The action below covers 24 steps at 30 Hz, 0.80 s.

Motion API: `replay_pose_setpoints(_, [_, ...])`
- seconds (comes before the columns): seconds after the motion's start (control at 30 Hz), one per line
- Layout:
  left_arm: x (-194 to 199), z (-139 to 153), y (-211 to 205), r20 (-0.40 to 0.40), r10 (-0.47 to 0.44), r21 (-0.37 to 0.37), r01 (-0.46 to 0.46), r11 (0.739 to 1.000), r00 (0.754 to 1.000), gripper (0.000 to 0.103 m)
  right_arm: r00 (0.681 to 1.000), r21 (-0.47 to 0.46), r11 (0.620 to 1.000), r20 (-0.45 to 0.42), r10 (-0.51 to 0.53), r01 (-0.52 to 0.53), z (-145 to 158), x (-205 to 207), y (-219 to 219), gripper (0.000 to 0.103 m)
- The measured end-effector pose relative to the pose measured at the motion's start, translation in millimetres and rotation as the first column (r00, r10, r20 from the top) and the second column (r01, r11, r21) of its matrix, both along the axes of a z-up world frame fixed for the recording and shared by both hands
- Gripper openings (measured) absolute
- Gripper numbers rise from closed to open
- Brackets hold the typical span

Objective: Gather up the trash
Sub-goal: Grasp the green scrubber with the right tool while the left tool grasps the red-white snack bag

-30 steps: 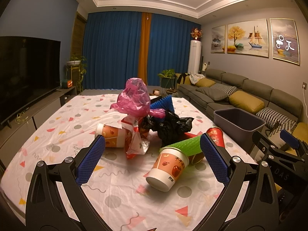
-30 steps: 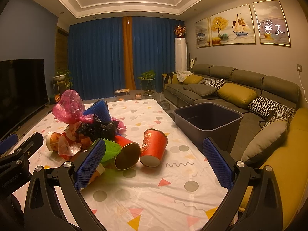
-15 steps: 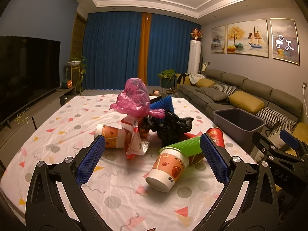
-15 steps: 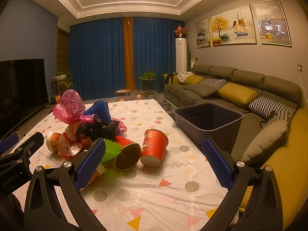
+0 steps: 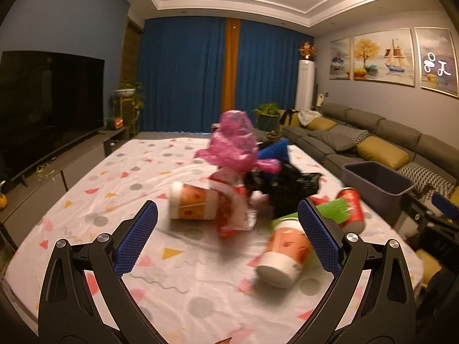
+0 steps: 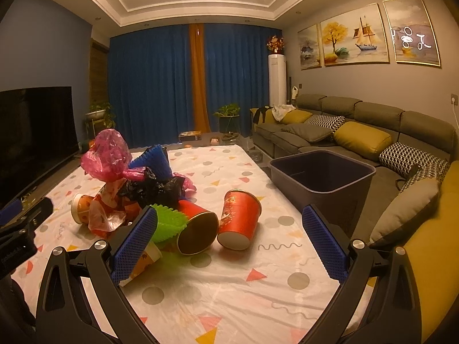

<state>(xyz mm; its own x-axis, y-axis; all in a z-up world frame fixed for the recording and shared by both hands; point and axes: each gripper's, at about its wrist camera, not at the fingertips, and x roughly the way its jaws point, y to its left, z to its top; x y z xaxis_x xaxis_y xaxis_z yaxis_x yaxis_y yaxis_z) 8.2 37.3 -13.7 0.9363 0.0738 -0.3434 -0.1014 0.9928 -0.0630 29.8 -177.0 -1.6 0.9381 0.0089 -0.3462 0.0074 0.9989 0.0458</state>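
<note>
A trash pile lies on the patterned table: a pink bag (image 5: pixel 233 143), a black bag (image 5: pixel 284 185), a crumpled red wrapper (image 5: pixel 232 218), two orange paper cups (image 5: pixel 190 202) (image 5: pixel 284 253), a green ridged cup (image 6: pixel 166 222) and two red cups (image 6: pixel 239 219) (image 6: pixel 196 226). A dark grey bin (image 6: pixel 322 179) stands at the table's right edge. My left gripper (image 5: pixel 228 238) is open and empty above the table, in front of the pile. My right gripper (image 6: pixel 229 243) is open and empty, just short of the red cups.
The tablecloth (image 6: pixel 229 292) is white with coloured dots and triangles. A grey sofa with yellow cushions (image 6: pixel 361 140) runs along the right. A TV on a low cabinet (image 5: pixel 43 109) stands left. Blue curtains close the far wall.
My left gripper has swung left and slightly forward; its view is blurred and the nearest cup now sits under the right finger. My right gripper has barely moved.
</note>
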Motion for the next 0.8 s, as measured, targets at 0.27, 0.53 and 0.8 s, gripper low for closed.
replay_pose_setpoints(0.27, [6.5, -10.8, 23.1, -0.004, 0.017, -0.011, -0.017, 1.000, 1.000, 0.082, 0.992, 0.024, 0.995, -0.073, 0.102, -0.101, -21.5, 29.9, 22.2, 0.083])
replay_pose_setpoints(0.53, [22.3, -20.9, 21.0, -0.025, -0.022, -0.015, 0.022, 1.000, 0.999, 0.077, 0.967, 0.050, 0.974, -0.119, 0.227, -0.222, -34.7, 56.3, 53.4, 0.060])
replay_pose_setpoints(0.8, [45.3, -30.2, 16.2, -0.058, -0.080, -0.023, 0.079, 0.997, 0.995, 0.067, 0.939, 0.059, 0.952, -0.159, 0.306, -0.301, -44.2, 68.2, 66.4, 0.017])
